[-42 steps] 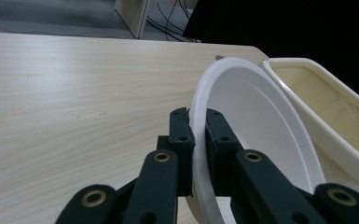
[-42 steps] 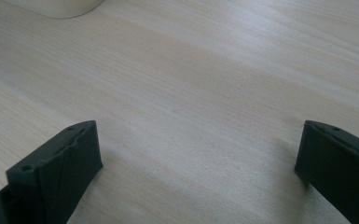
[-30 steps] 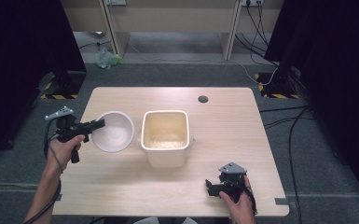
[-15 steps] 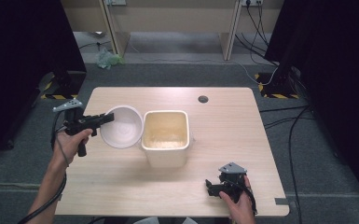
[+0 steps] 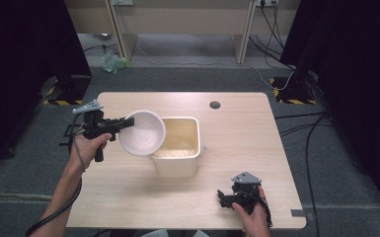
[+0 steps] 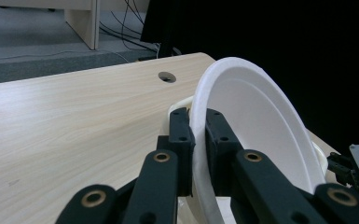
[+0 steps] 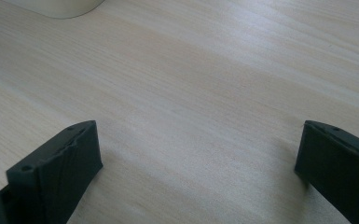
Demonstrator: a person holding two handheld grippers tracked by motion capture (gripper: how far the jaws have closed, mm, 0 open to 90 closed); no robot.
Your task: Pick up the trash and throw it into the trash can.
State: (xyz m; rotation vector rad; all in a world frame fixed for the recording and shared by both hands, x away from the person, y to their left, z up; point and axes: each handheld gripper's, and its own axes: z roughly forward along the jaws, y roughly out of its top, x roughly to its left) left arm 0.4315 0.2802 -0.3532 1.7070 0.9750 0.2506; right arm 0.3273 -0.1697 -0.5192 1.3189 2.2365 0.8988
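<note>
**Ana:** High view first. Landmark is the cream square plastic tub (image 5: 177, 148) mid-table, with what looks like pale grain on its floor. The left gripper (image 5: 124, 124) holds a white round foam bowl (image 5: 142, 132) by its rim, tipped on edge so that it overlaps the tub's left rim.

**Ben:** And the right gripper (image 5: 223, 197)?

**Ana:** Resting on the light wooden table (image 5: 256, 138), nearer the person than the tub and to its right, well apart from it. I can't read its jaws from up there.

**Ben:** Left gripper view?

**Ana:** The two black jaws are clamped narrow on the white foam bowl's (image 6: 256, 121) rim, one pad inside, one outside. The bowl stands nearly on edge, its hollow turned toward the tub (image 6: 179, 105), which peeks out behind it. The visible inside looks bare.

**Ben:** Right gripper view?

**Ana:** Jaws wide apart, nothing but bare table (image 7: 191, 93) between them. A corner of the tub (image 7: 60, 7) sits at the top left edge.

**Ben:** So how far along?

**Ana:** My judgement: this is the pour into the tub, and it's at or near its end. What's left is likely righting the bowl and setting it down beside the tub.
</note>
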